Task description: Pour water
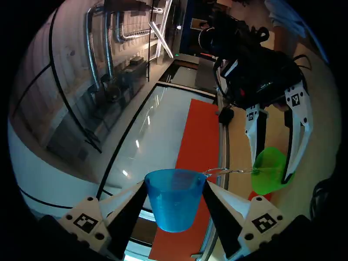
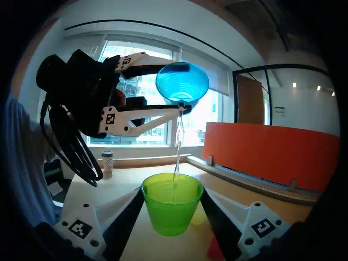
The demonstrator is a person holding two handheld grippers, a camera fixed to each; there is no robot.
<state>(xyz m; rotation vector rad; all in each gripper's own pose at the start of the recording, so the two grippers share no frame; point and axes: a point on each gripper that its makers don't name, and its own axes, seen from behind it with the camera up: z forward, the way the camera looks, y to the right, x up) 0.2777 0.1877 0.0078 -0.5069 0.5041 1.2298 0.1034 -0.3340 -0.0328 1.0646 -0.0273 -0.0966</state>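
My left gripper (image 1: 175, 198) is shut on a blue cup (image 1: 175, 199), which is tipped over on its side. A thin stream of water (image 1: 226, 171) runs from its rim into a green cup (image 1: 269, 169). My right gripper (image 2: 172, 209) is shut on that green cup (image 2: 172, 207), held upright with water inside. In the right gripper view the blue cup (image 2: 182, 82) hangs tilted above, mouth toward me, between the left gripper's white fingers (image 2: 143, 116), and the water stream (image 2: 177, 148) falls straight into the green cup. The right gripper (image 1: 273, 143) appears ahead in the left gripper view.
An orange divider panel (image 2: 269, 152) stands along the wooden desk (image 2: 235, 187) edge. A small jar (image 2: 107, 163) sits near the window sill. Black cables (image 2: 74, 148) hang from the left gripper. A person's blue sleeve (image 2: 21, 174) is at the left.
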